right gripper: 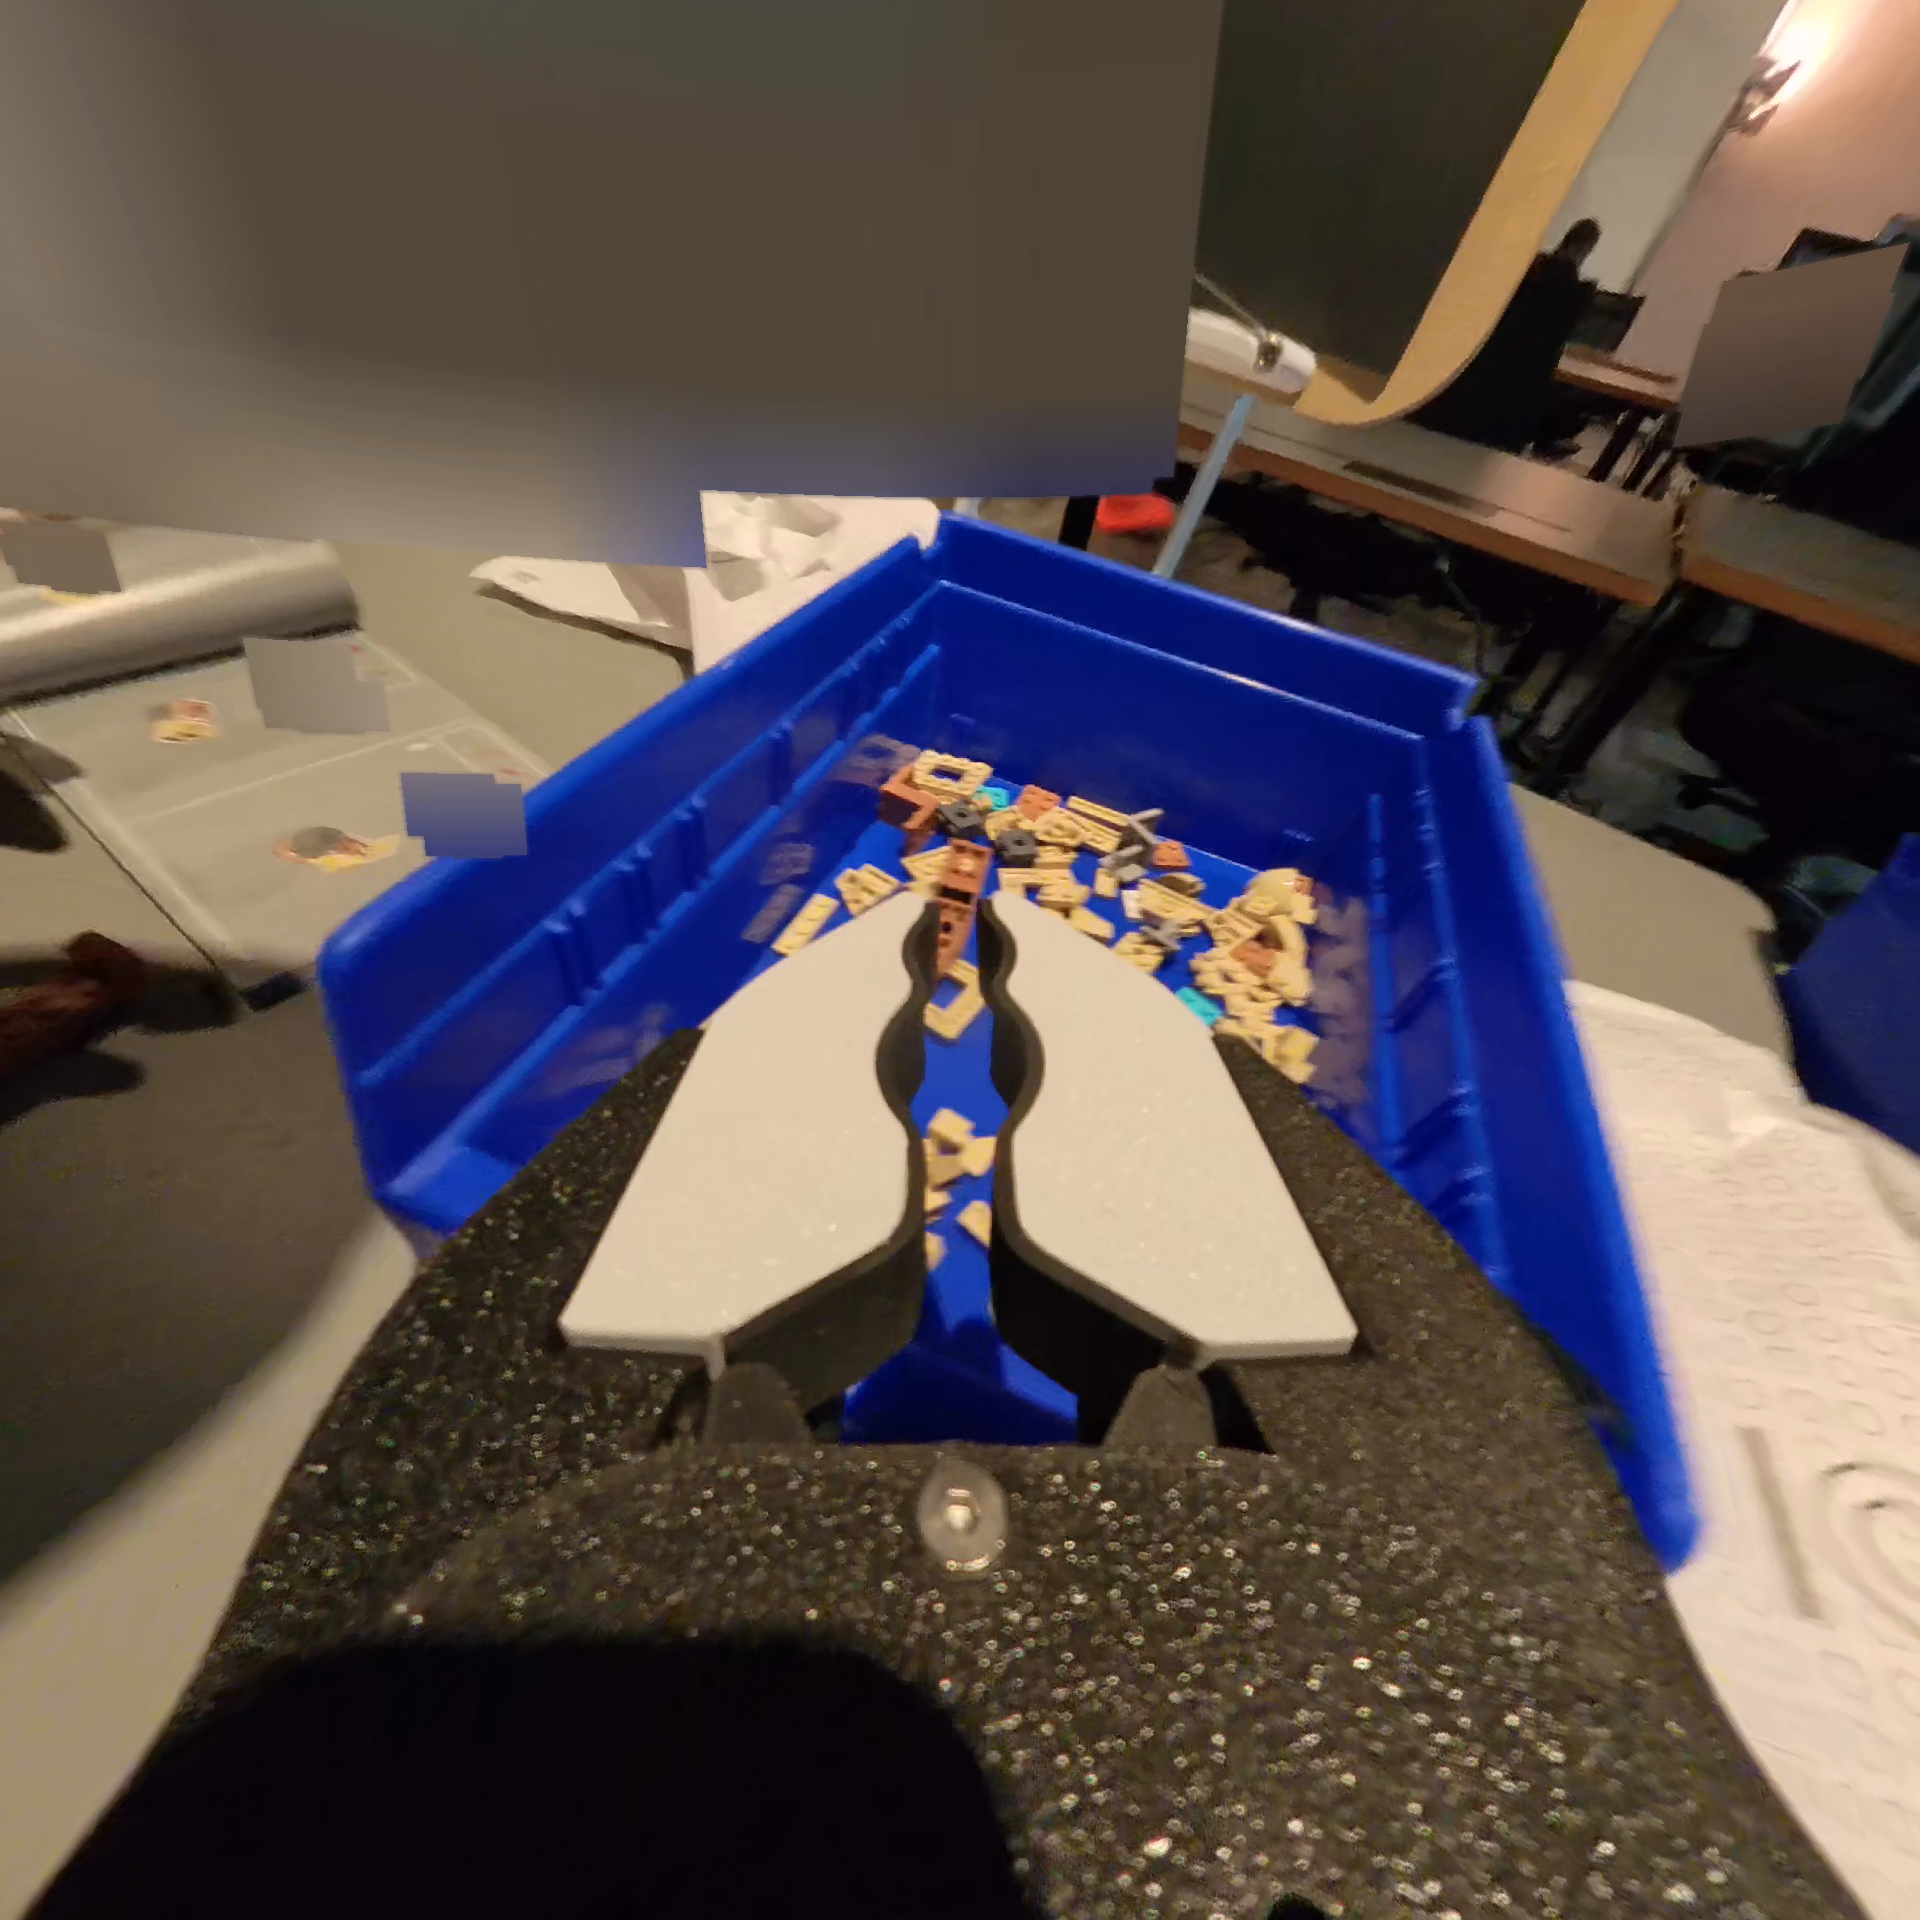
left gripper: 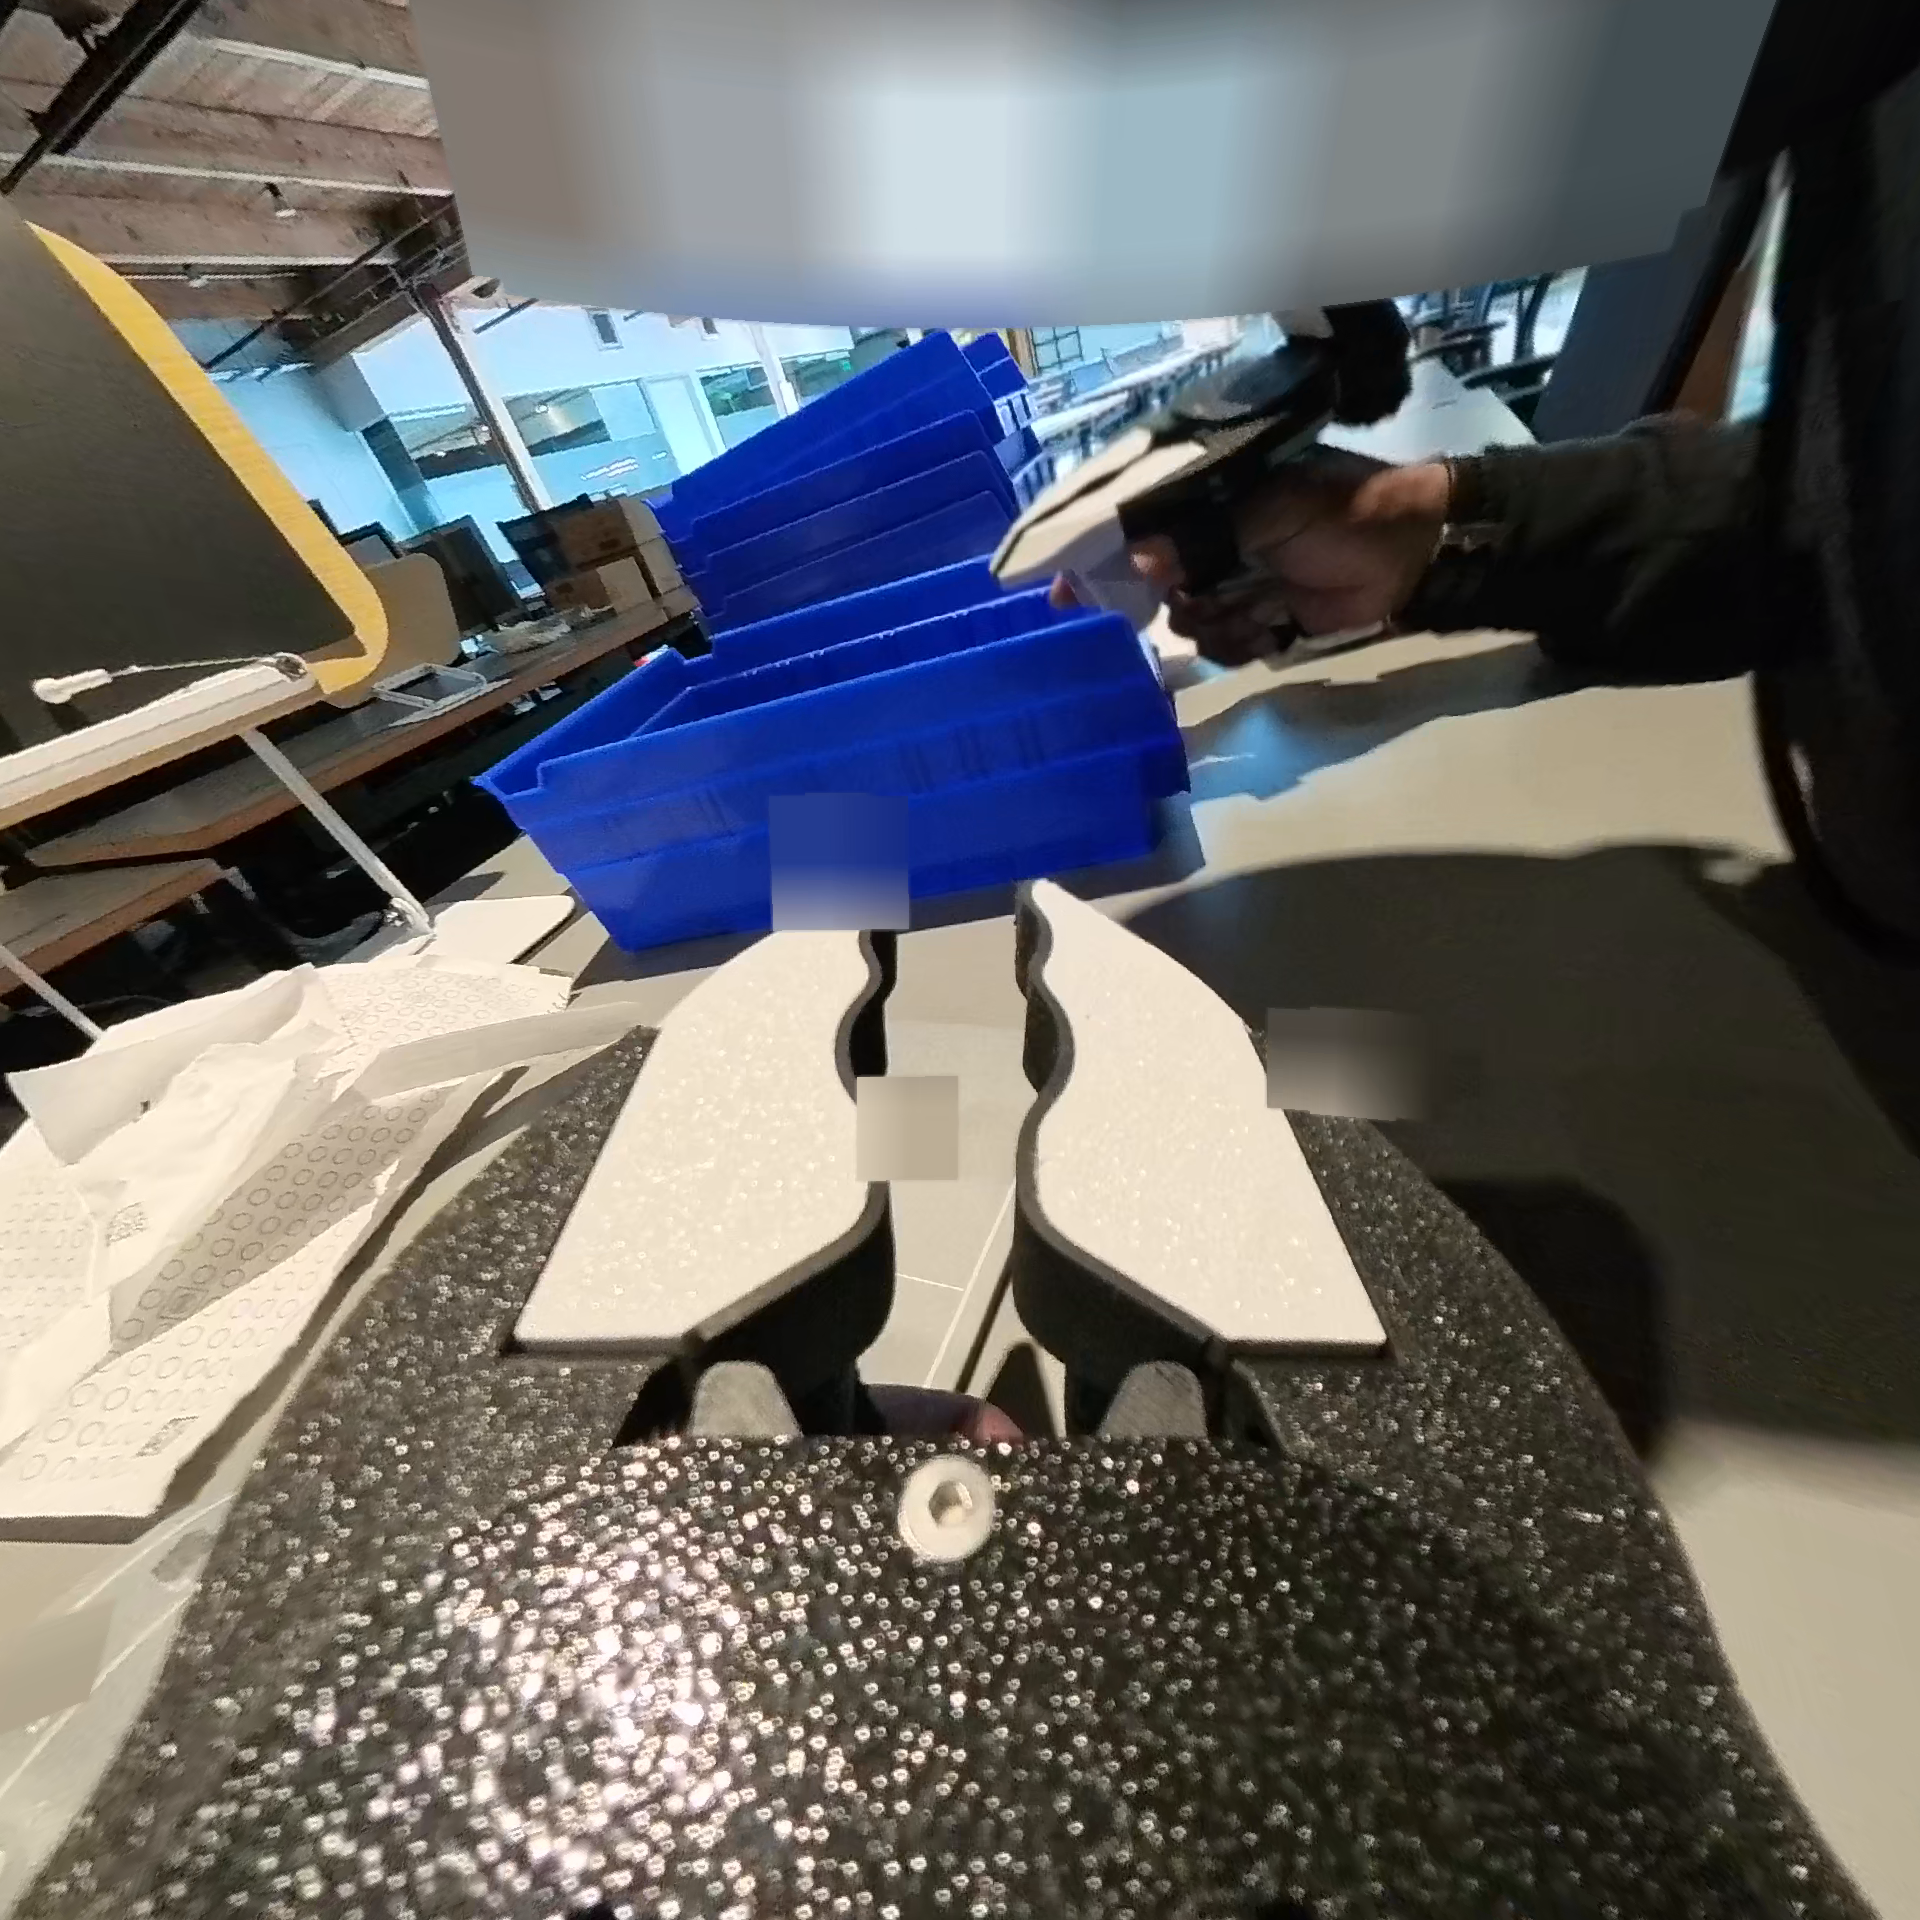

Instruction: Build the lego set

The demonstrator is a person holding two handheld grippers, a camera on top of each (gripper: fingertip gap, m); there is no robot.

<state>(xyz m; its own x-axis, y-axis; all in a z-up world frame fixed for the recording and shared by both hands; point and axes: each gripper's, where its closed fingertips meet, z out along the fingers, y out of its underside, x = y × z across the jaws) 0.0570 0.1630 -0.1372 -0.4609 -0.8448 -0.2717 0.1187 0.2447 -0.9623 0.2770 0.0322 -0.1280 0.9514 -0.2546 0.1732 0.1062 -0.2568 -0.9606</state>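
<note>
My right gripper hangs over an open blue bin. Its fingers are nearly together, with a brown brick pinched between the tips. A pile of small tan, brown, grey and teal Lego pieces lies on the bin floor beyond and to the right. My left gripper is open and empty, low over the grey table, just in front of the same blue bin. The right gripper also shows in the left wrist view, held by a hand above the bin's far right end.
More blue bins stand in a row behind the near one. Torn white paper bags lie left of my left gripper. White paper lies right of the bin. Small built pieces sit on the table to its left. Left tips to right tips: about 25 centimetres.
</note>
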